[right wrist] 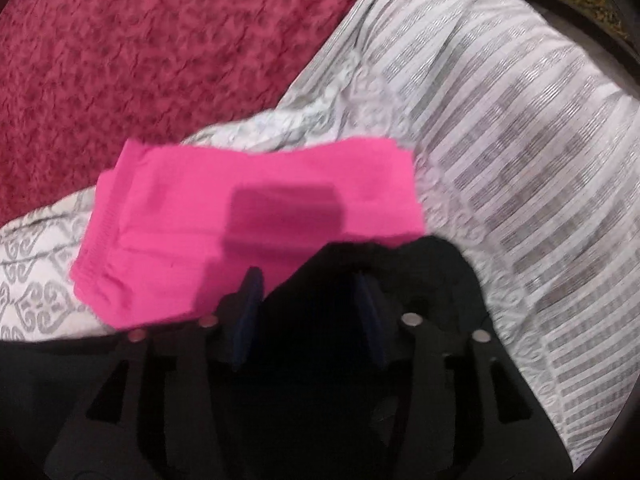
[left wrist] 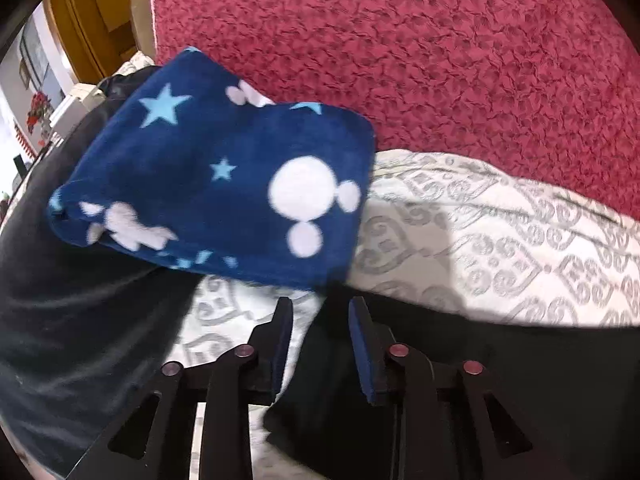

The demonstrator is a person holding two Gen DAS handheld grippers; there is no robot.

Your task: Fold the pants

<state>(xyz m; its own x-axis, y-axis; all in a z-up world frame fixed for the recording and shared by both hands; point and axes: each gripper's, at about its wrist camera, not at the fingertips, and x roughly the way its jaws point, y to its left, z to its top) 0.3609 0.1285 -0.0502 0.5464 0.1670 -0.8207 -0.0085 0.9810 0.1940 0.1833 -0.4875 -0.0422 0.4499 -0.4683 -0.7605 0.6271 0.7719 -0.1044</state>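
Lying across white bedcover with grey scroll pattern (left wrist: pixel 500 240): black fabric pants (left wrist: pixel 440 360), dark cloth under both grippers. Left gripper (left wrist: pixel 320 308) hangs over pants' edge, jaws parted, nothing between blue pads. Right gripper (right wrist: pixel 308 280) over same black cloth, jaws apart, cloth below gap; whether pads touch it cannot tell, view blurred. Folded navy fleece with white circles and pale-blue stars (left wrist: pixel 216 176) just beyond left gripper. Folded bright pink garment (right wrist: pixel 248 216) just beyond right gripper. Crimson textured blanket (left wrist: pixel 400 40) farther back.
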